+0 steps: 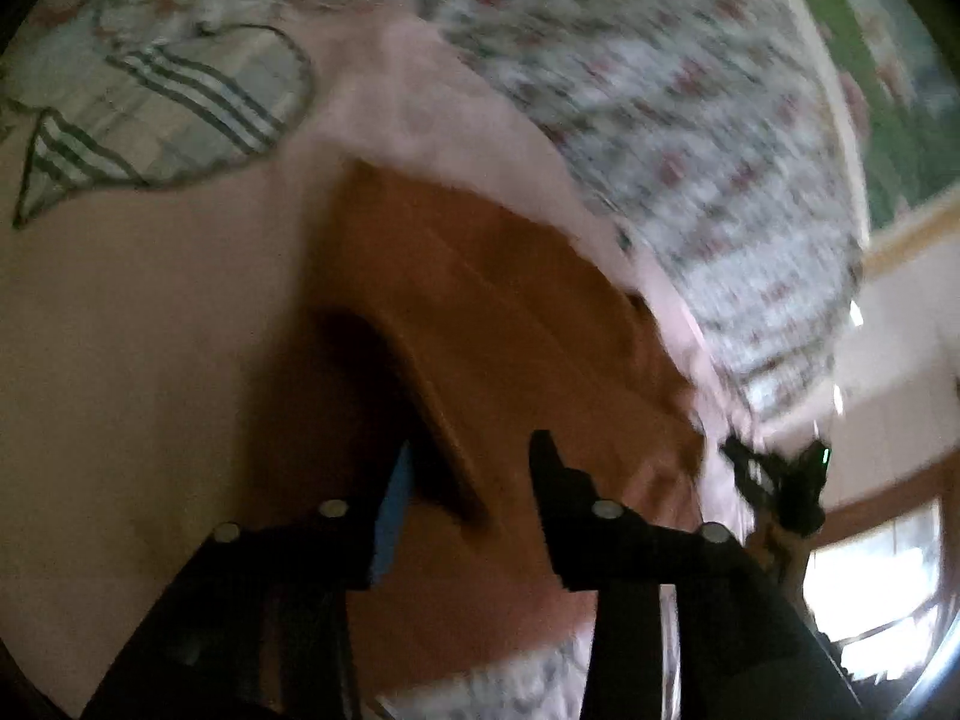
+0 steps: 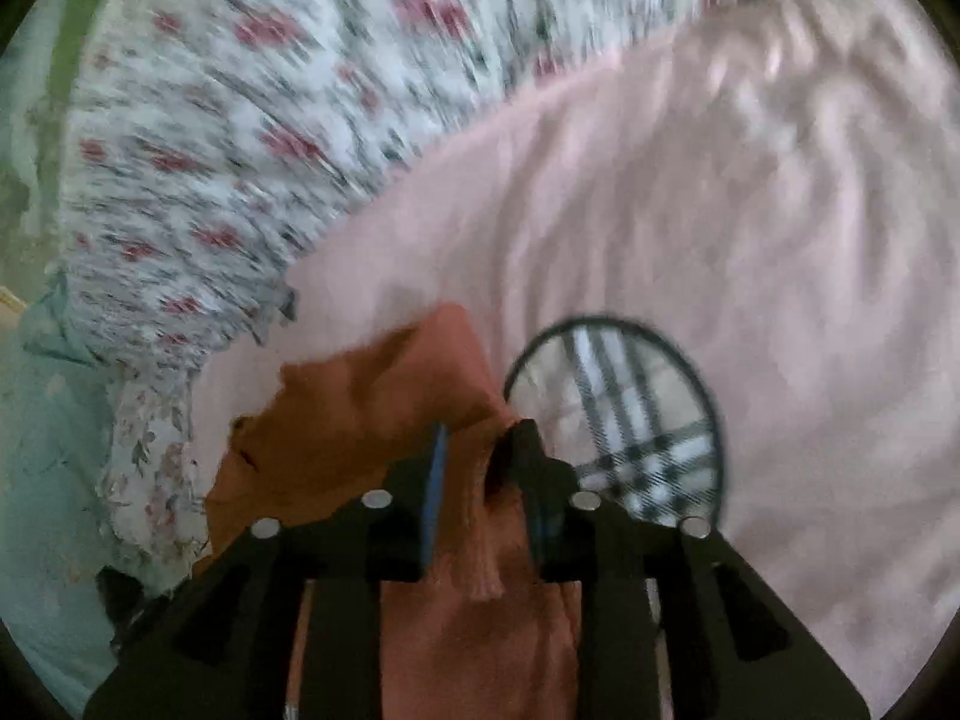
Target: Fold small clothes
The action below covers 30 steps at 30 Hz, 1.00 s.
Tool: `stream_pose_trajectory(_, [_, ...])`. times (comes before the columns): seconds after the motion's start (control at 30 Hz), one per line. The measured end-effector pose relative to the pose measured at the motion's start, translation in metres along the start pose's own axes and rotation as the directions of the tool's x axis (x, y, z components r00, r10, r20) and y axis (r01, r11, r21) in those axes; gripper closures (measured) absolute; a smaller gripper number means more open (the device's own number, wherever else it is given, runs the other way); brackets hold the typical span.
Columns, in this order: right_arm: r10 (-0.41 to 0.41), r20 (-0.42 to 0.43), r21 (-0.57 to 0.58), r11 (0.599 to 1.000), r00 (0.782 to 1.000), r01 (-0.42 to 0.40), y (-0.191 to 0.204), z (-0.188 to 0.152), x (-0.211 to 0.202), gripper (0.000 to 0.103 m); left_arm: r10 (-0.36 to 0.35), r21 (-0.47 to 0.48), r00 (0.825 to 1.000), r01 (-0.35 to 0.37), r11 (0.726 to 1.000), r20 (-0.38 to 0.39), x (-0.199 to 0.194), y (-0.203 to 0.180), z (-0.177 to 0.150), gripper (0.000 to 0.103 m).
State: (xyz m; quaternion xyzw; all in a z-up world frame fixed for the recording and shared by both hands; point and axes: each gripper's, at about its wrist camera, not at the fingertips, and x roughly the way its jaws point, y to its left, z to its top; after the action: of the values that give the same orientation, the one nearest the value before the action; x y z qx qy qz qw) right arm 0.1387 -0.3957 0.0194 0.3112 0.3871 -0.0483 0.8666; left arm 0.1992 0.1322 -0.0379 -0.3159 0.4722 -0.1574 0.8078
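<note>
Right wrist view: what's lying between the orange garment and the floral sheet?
A strip of the pink blanket separates the orange garment from the floral sheet; nothing else shows there in the right wrist view.

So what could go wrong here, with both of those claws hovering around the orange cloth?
1. The right gripper has a ridge of the orange cloth between its parted fingers; pulling away might drag the fold loose.
2. The left gripper stands open over the cloth's folded edge; it could catch the pink sheet as well.
3. Both views are blurred, so a fold could land crooked.
</note>
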Motion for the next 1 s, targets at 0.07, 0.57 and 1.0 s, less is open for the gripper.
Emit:
stream_pose_trajectory(0.07, [0.049, -0.067, -0.088, 0.995, 0.997, -0.055, 0.022, -0.019, 0.003, 0.076, -0.022, 0.039, 0.998, 0.024, 0.999, -0.062, 0.017, -0.019, -0.024, 0.062])
stream_pose_trajectory(0.57, [-0.127, -0.265, -0.494, 0.869, 0.956, -0.021, 0.074, -0.017, 0.109, 0.081, 0.200, 0.101, 0.980, -0.198, 0.975, -0.009, 0.076, -0.012, 0.072, 0.066])
stream_pose_trajectory(1.0, [-0.124, -0.029, -0.140, 0.983, 0.992, 0.119, 0.024, 0.016, 0.042, 0.079, 0.269, -0.094, 0.947, -0.256, 0.962, 0.175, 0.015, 0.017, 0.063, 0.059])
